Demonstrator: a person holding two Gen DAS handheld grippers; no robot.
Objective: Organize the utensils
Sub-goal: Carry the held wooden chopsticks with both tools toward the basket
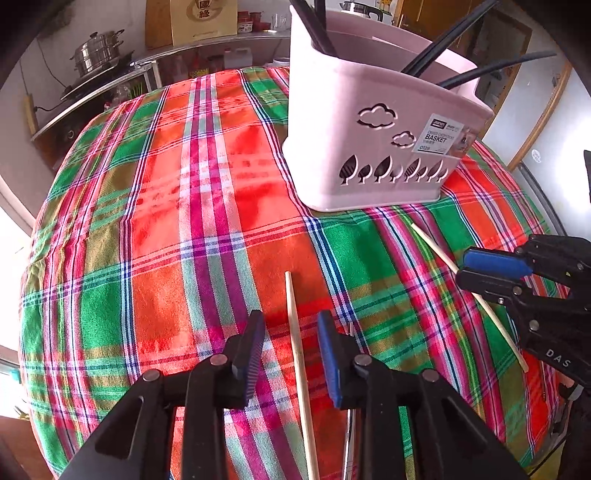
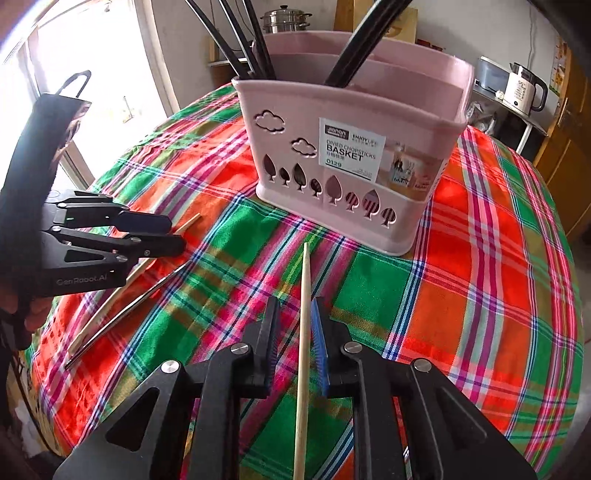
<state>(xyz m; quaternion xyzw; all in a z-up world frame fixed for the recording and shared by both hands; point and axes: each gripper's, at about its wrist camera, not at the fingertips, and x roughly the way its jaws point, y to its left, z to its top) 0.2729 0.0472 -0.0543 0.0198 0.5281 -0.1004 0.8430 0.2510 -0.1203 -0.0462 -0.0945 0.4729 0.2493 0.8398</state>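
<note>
A pink chopstick basket [image 1: 369,147] [image 2: 351,166] stands on the plaid tablecloth [image 1: 184,221] with several black utensils [image 1: 321,29] [image 2: 251,44] upright in it. My left gripper [image 1: 291,350] [image 2: 173,234] is open over a wooden chopstick [image 1: 295,350] that lies on the cloth between its jaws, with a gap on both sides. My right gripper [image 2: 295,343] [image 1: 463,266] is slightly open around a second wooden chopstick [image 2: 304,314] [image 1: 436,247], which sits close to the blue pad. A metal chopstick [image 2: 125,314] lies beside the left one.
The round table's edge curves away on all sides. A steel steamer pot [image 1: 98,51] sits on a counter behind, a white kettle [image 2: 522,92] on a shelf at the right, and a bright window [image 2: 103,74] at the left. A hand [image 2: 33,314] holds the left gripper.
</note>
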